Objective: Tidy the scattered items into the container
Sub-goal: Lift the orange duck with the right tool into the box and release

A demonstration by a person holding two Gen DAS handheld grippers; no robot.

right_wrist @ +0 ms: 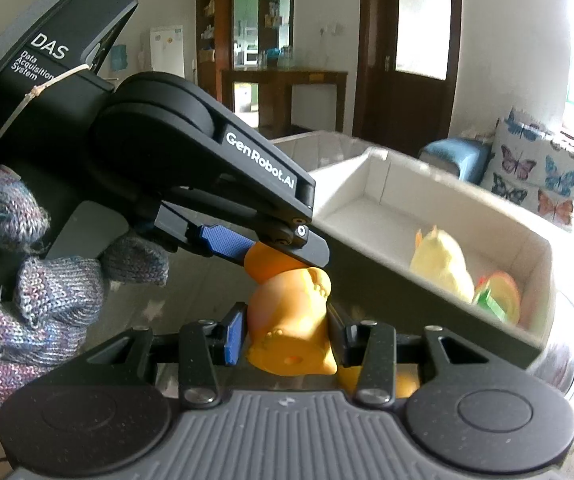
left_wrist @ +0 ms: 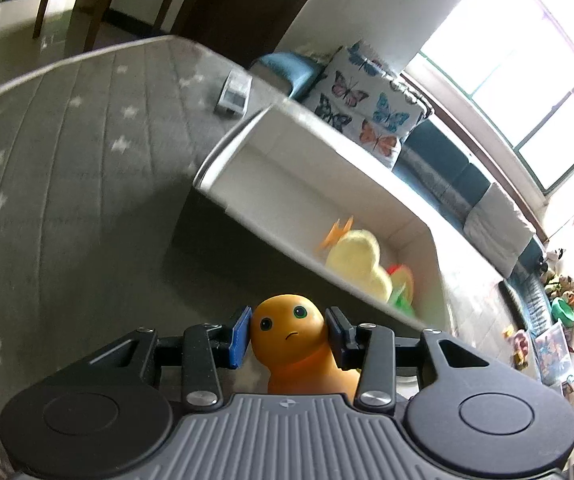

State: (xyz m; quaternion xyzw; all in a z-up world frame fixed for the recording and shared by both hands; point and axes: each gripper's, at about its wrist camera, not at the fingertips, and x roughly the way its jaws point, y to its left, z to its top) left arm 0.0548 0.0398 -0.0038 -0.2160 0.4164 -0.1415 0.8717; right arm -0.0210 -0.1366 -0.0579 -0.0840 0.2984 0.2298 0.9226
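Note:
An orange rubber toy figure (left_wrist: pixel 291 328) with green eyes is held by both grippers at once. My left gripper (left_wrist: pixel 289 338) is shut on its head. In the right wrist view my right gripper (right_wrist: pixel 287 336) is shut on the toy's lower body (right_wrist: pixel 287 320), and the left gripper (right_wrist: pixel 275 250) clamps the head from above left. The white open box (left_wrist: pixel 247 152) lies just beyond, also in the right wrist view (right_wrist: pixel 371 168). It holds a yellow plush toy (left_wrist: pixel 357 258) and a red-green toy (left_wrist: pixel 401 284).
A grey star-patterned mat (left_wrist: pixel 67 152) covers the surface. A small clear case (left_wrist: pixel 233 92) lies on it beyond the box. A butterfly cushion (left_wrist: pixel 363 100) and a bench with toys stand to the right. A gloved hand (right_wrist: pixel 15 280) holds the left gripper.

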